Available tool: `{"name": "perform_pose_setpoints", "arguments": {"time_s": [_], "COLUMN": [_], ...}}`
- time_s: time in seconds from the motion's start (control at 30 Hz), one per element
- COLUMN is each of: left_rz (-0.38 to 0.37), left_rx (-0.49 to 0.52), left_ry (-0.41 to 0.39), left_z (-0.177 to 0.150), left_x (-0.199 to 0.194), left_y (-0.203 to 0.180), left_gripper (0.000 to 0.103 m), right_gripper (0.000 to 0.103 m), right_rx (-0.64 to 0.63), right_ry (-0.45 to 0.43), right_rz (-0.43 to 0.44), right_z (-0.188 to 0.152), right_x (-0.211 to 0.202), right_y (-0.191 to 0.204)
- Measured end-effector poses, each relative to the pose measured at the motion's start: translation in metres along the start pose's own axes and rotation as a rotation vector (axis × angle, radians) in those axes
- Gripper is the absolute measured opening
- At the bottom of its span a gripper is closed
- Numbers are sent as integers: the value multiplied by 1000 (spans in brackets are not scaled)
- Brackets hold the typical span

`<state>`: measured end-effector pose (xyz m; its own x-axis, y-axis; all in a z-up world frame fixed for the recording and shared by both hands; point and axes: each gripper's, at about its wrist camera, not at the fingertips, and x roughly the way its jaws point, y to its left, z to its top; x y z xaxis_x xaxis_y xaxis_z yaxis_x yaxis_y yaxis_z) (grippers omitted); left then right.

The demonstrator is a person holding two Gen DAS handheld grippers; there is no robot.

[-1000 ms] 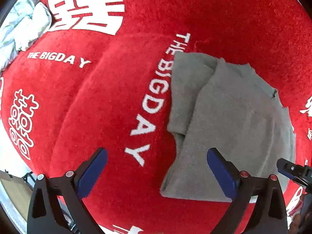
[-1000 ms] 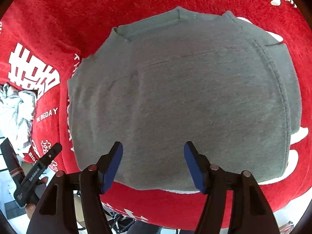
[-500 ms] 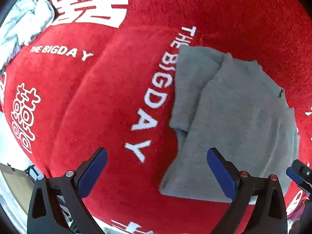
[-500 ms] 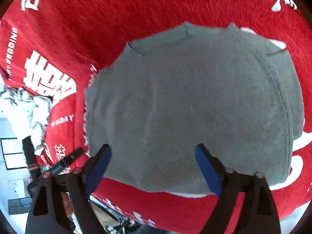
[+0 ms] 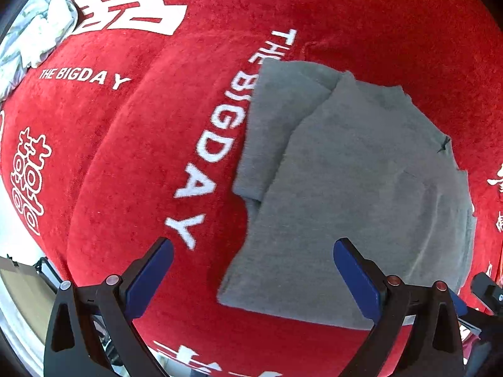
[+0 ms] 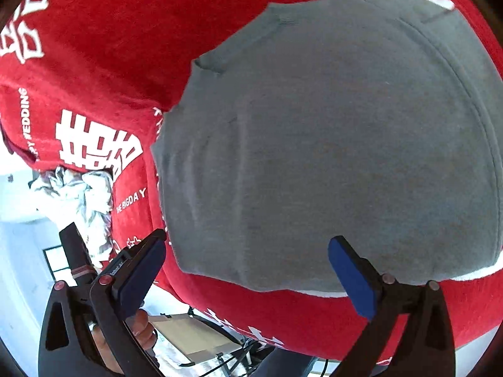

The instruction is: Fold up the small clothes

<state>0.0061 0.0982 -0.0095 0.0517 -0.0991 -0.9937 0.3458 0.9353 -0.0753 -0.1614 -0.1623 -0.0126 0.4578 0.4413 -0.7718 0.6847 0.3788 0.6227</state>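
A small grey knitted top (image 5: 361, 194) lies flat on a fuzzy red cloth with white letters (image 5: 132, 157) that covers the bench. The top is partly folded: in the left wrist view one sleeve part lies tucked under the body along its left side, next to the white words "THE BIGDAY". In the right wrist view the same grey top (image 6: 330, 144) fills most of the picture, with its neck edge at the far side and its near edge close to the front of the red cloth (image 6: 94, 47). The left gripper (image 5: 253, 275) hangs above the near left corner of the top, its blue fingers (image 5: 355, 279) spread wide and holding nothing. The right gripper (image 6: 246, 278) hangs over the near edge of the top, its blue fingers (image 6: 352, 282) also spread wide and empty. A crumpled white and grey cloth pile (image 6: 78, 198) sits at the far left edge of the red cloth.
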Motion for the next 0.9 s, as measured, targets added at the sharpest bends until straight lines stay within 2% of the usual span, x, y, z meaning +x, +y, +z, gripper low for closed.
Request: {"name": "perform_pose_setpoints", "arguments": {"time_s": [0.2, 0.3, 0.43, 0.57, 0.73, 0.9], "left_rz": [-15, -29, -35, -57, -89, -121], "left_rx": [13, 14, 39, 63, 107, 144], "left_ry": [9, 14, 20, 11, 27, 32], "left_z": [-6, -8, -8, -7, 0, 8], "left_x": [5, 7, 10, 9, 10, 10], "left_y": [-12, -14, -13, -5, 9, 21], "left_gripper": [102, 102, 102, 102, 102, 102], "right_gripper": [103, 103, 103, 103, 103, 103], "right_rx": [10, 9, 61, 99, 135, 155], "right_ry": [-33, -39, -30, -60, -62, -10], "right_rz": [-1, -29, -17, -11, 92, 170], "right_z": [-1, -3, -11, -24, -44, -67], "right_x": [-9, -13, -14, -13, 0, 33], "right_y": [-15, -20, -30, -32, -26, -17]}}
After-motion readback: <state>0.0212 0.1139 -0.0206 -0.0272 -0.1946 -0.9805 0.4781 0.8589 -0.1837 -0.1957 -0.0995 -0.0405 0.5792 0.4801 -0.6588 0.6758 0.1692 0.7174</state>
